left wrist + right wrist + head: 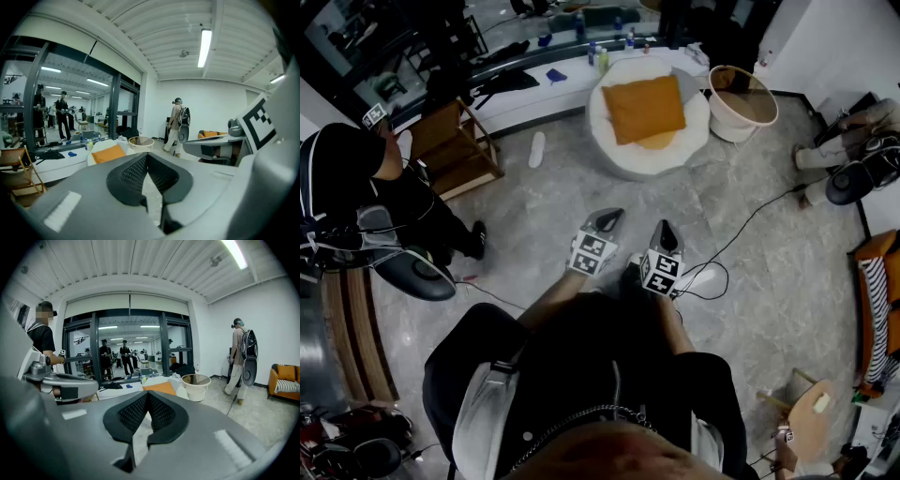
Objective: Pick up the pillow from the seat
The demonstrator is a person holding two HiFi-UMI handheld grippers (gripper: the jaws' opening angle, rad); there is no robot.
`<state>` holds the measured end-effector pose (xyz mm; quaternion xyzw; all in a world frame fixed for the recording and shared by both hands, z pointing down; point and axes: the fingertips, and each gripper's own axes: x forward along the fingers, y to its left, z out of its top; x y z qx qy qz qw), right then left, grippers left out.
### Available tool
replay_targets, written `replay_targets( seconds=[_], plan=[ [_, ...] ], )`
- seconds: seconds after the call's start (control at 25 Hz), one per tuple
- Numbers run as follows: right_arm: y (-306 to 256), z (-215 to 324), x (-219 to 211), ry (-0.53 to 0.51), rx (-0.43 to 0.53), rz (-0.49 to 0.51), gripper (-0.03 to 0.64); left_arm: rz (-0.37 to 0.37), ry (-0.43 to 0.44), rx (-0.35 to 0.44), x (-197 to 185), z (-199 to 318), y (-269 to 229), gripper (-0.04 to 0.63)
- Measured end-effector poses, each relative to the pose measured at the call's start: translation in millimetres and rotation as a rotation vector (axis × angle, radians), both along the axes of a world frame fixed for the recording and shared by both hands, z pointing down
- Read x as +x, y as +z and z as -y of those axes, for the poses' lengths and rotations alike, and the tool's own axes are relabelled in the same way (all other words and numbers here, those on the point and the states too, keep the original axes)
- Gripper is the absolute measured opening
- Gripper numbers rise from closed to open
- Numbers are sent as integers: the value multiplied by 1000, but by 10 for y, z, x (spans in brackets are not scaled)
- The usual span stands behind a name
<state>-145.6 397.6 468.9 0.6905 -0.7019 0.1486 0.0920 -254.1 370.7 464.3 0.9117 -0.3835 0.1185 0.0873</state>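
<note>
Grey marble floor [534, 216] lies between the person and a round white seat [614, 155], where the orange pillow [645, 108] rests flat on top. The left gripper [607, 221] and right gripper [667, 234] are side by side, well short of it, jaws pressed together and empty. This looks like the approach. The next move calls for stepping closer, spreading the jaws and reaching for a pillow edge.

An orange pillow [645, 108] lies on a round white seat [607, 142], well apart from the left gripper [607, 220] and right gripper [666, 232], side by side above the floor [769, 309].
</note>
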Motion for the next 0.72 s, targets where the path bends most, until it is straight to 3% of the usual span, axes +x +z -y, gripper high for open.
replay_targets(
  seconds=[0.72],
  plan=[
    [46, 92, -70, -15, 10, 51, 3, 0, 5, -14, -2, 89, 83, 11]
  ],
)
